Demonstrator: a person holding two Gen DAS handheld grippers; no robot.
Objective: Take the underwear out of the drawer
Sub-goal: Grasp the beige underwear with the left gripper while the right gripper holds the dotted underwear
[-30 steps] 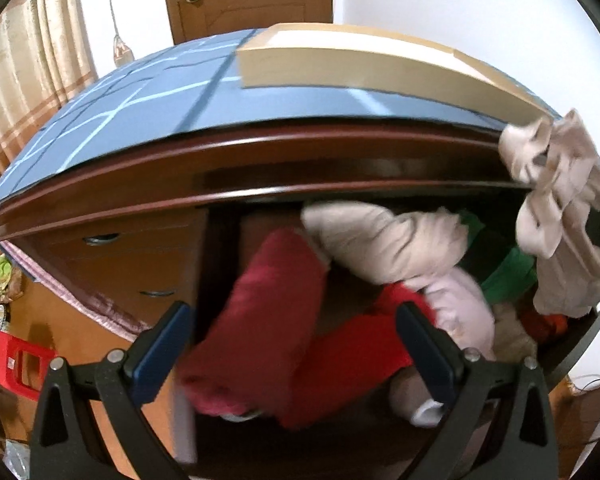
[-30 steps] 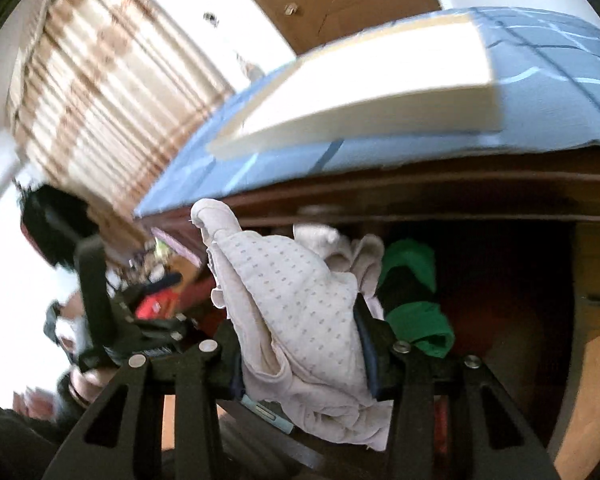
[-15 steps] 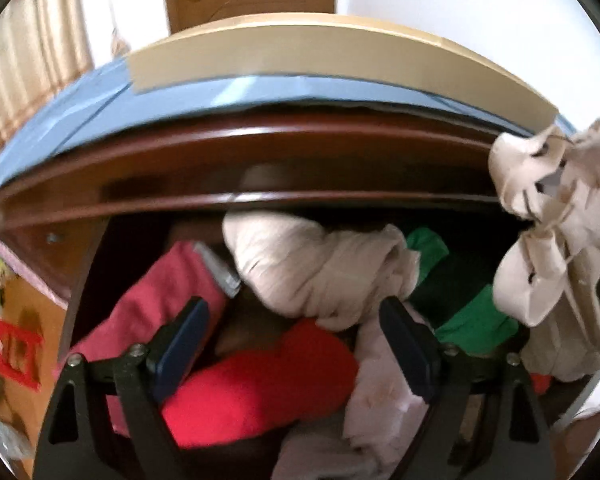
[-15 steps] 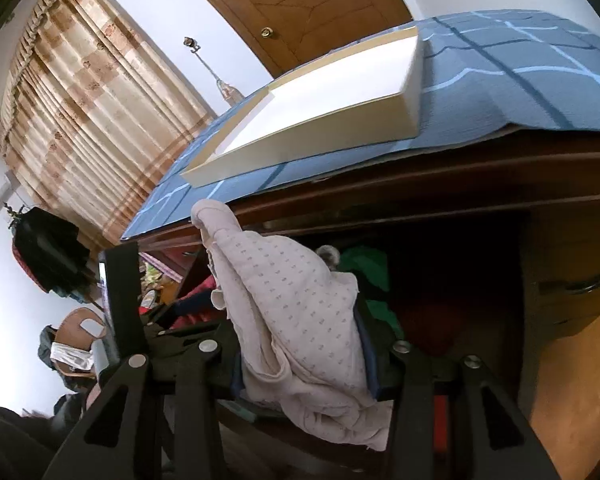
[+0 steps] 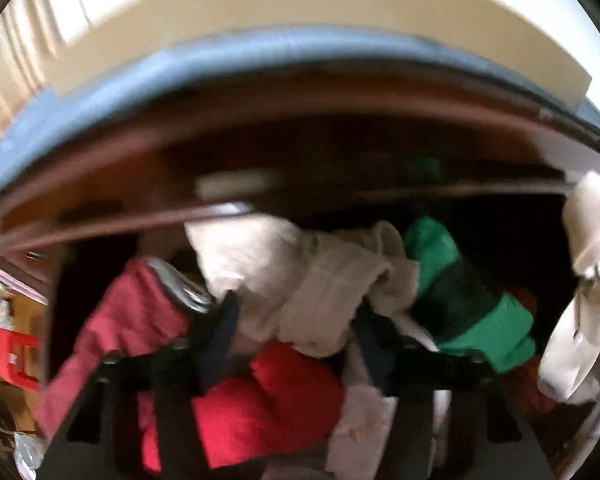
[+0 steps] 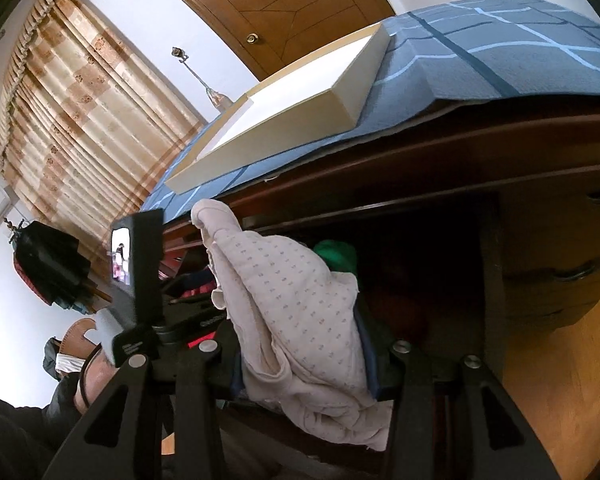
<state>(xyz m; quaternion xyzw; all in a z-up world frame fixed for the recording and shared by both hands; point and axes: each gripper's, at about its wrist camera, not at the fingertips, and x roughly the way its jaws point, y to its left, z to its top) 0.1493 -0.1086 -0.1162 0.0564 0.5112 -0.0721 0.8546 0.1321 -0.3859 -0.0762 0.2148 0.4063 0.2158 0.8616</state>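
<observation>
Our right gripper (image 6: 300, 356) jaws clamping dotted beige underwear (image 6: 296, 304), our left gripper (image 5: 296, 320) jaws wide around a white bundle (image 5: 300, 280) in the drawer (image 5: 520, 216)

Left view motion-blurred, left tongs (image 5: 296, 332) perhaps around cream bundle (image 5: 300, 280), drawer interior (image 6: 420, 264) dark

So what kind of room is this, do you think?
Probably a bedroom: a dark wooden dresser with a drawer full of rolled clothes, long curtains and a wooden door.
</observation>
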